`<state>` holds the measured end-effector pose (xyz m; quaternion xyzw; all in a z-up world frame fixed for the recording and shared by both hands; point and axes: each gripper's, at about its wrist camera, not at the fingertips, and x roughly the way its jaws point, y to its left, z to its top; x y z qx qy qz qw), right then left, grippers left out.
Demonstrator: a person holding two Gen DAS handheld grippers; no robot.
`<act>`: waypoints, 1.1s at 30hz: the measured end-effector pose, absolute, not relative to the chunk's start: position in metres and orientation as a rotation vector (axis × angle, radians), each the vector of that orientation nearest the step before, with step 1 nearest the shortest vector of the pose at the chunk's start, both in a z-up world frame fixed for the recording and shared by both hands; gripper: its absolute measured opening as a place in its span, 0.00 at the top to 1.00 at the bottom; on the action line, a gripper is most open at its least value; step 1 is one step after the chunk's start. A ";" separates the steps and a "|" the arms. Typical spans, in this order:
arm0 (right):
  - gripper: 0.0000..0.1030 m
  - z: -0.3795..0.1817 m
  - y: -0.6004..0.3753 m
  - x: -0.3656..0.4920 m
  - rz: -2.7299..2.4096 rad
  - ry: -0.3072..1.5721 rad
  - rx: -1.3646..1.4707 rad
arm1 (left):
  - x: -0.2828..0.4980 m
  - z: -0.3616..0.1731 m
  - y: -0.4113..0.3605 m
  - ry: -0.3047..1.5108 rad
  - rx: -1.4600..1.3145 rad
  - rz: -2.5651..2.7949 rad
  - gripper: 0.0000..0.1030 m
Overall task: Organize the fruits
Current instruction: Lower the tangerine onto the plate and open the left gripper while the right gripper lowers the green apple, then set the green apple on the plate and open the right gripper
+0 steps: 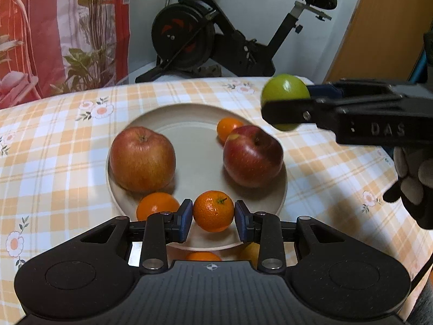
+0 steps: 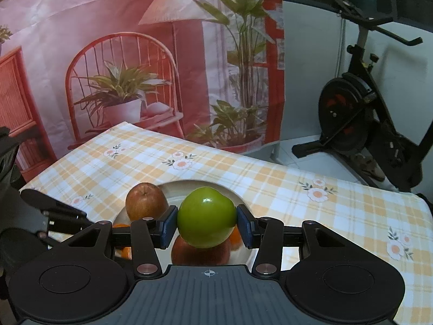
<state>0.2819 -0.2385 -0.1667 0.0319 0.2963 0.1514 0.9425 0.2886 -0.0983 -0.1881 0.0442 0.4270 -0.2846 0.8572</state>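
Here your left gripper (image 1: 213,220) has its fingers (image 1: 185,220) clenched on a mandarin (image 1: 213,211) just above the near rim of the plate (image 1: 194,140), while your right gripper (image 2: 206,224) grasps a green apple (image 2: 206,216) held over the plate's far right side. On the plate itself sit two red apples, one left (image 1: 142,159) and one right (image 1: 253,155), with another mandarin (image 1: 156,206) at the near left and one (image 1: 228,128) behind the right apple; the plate rests on the checked surface (image 1: 54,149).

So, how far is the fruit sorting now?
Done: two apples and two mandarins lie on the plate. In hand: left tool brackets a mandarin; right tool holds the green apple. Left: setting both down.
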 end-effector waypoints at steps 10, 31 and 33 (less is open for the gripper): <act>0.58 -0.179 -0.232 0.311 0.329 0.626 0.080 | 0.296 -0.195 -0.092 0.939 0.062 -0.608 0.64; 0.58 -0.207 -0.172 0.405 0.300 0.790 -0.061 | 0.302 -0.159 -0.033 0.772 -0.111 -0.444 0.61; 0.58 -0.209 -0.172 0.410 0.292 0.806 -0.044 | 0.304 -0.159 -0.030 0.766 -0.114 -0.422 0.61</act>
